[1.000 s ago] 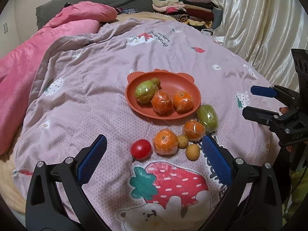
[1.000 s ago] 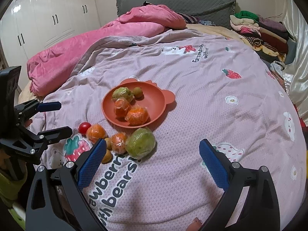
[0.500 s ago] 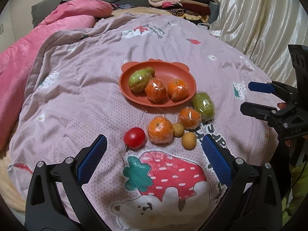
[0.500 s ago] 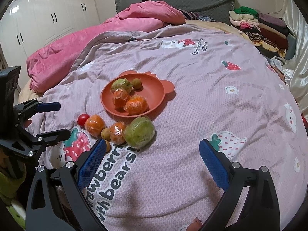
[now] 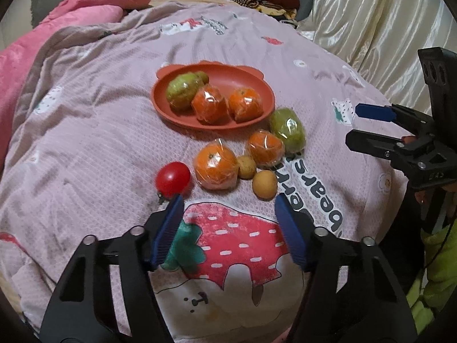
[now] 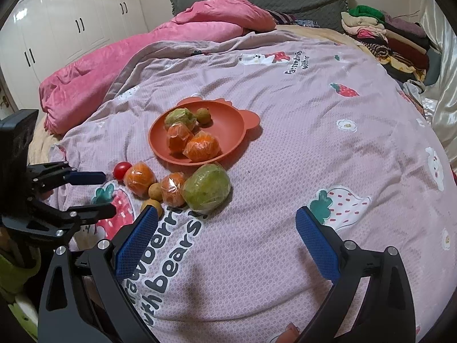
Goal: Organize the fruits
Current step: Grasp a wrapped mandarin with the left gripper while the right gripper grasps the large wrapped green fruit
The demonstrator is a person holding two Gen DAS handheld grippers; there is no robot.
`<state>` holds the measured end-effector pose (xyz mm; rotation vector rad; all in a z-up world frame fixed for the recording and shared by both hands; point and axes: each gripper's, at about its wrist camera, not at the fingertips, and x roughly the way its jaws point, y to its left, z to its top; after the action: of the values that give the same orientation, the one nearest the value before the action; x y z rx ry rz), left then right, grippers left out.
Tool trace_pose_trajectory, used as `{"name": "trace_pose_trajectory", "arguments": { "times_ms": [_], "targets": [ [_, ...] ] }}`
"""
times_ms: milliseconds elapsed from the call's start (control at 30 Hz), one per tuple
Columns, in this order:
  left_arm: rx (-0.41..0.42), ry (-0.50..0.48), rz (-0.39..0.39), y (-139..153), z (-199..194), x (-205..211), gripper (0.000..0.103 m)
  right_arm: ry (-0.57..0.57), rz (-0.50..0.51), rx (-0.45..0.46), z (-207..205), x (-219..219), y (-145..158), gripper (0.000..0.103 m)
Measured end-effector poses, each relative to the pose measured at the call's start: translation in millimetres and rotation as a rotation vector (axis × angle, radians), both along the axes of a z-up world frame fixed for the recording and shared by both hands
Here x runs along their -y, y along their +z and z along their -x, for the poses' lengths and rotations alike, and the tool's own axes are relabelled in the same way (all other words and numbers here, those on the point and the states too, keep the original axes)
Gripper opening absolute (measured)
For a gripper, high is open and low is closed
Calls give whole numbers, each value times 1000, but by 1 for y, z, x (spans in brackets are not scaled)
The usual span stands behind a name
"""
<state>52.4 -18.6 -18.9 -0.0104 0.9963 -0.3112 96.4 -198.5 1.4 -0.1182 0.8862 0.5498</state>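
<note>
An orange-red plate (image 5: 251,81) (image 6: 228,123) on the bed holds a green fruit (image 5: 180,91), two wrapped oranges (image 5: 210,107) and a small green fruit. In front of it lie a red tomato (image 5: 172,178) (image 6: 121,170), two wrapped oranges (image 5: 215,167) (image 5: 264,148), two small tan fruits (image 5: 264,184) and a wrapped green fruit (image 5: 287,130) (image 6: 205,188). My left gripper (image 5: 228,210) is open and empty just short of the tomato and oranges. My right gripper (image 6: 225,223) is open and empty, near the green fruit.
The fruits lie on a pink printed quilt (image 6: 314,143). A pink blanket (image 6: 160,48) is bunched at the far left. Folded clothes (image 6: 385,34) are stacked at the back right. A shiny curtain (image 5: 371,23) hangs along the right side.
My left gripper has moved forward toward the loose fruits and its jaws have narrowed. My right gripper has edged closer to the fruits, still wide open.
</note>
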Motion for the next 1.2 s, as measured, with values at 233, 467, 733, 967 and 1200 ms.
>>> {"name": "trace_pose_trajectory", "arguments": {
  "times_ms": [233,467,733,967,1200],
  "targets": [
    [-34,6,21,-12,-11,0,47,4,12,-12,-4,-3,-8,97],
    [-38,20,22,-16,-23,-2,42,16,22,-23,-9,-8,-16,97],
    [-44,28,19,-18,-39,-5,36,42,58,-22,-20,-16,-25,96],
    [-45,23,25,-16,-49,-5,36,102,106,-11,-31,-30,-33,88],
    [-49,19,35,-15,-57,-6,36,157,107,-33,-42,-40,-40,79]
  ]
}}
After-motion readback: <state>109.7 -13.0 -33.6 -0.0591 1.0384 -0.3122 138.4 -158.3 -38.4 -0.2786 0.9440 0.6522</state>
